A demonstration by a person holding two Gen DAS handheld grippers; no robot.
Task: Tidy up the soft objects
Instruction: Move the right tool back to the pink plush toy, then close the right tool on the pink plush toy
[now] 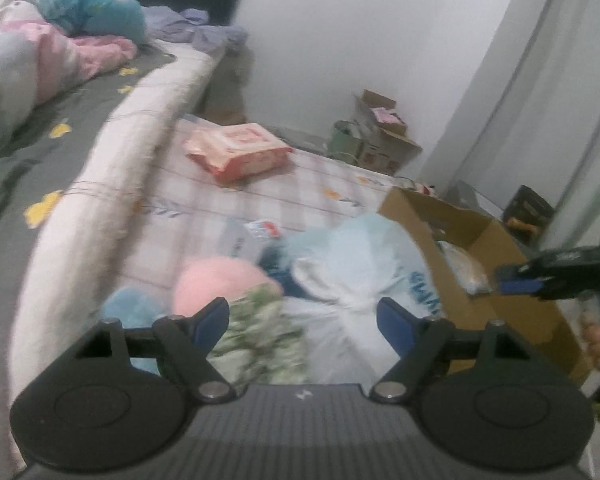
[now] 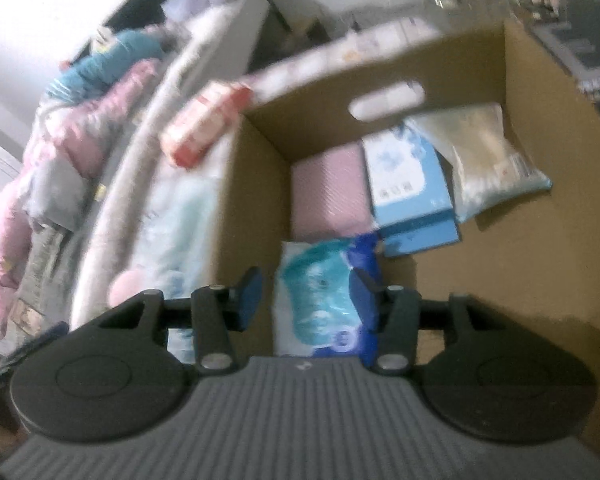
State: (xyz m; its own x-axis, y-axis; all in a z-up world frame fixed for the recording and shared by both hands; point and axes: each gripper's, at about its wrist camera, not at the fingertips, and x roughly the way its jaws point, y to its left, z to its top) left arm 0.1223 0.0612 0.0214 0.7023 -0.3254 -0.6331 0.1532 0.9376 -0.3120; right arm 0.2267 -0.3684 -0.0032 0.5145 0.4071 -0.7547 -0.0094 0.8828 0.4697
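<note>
Hovering right claw (image 2: 306, 300), blue tissue pack (image 2: 328, 300) between fingers, untouched

Two matching tools are seen here — each claw built in matte black plastic. On the left claw (image 1: 302, 320), blue pads are fitted inside black fingers, hinged on silver round-headed pins. A ribbed grey housing is carried between two round black discs, a small pale mark stamped at its top edge. The right claw (image 2: 306, 300) is made alike — blue pads, silver pins.
</note>
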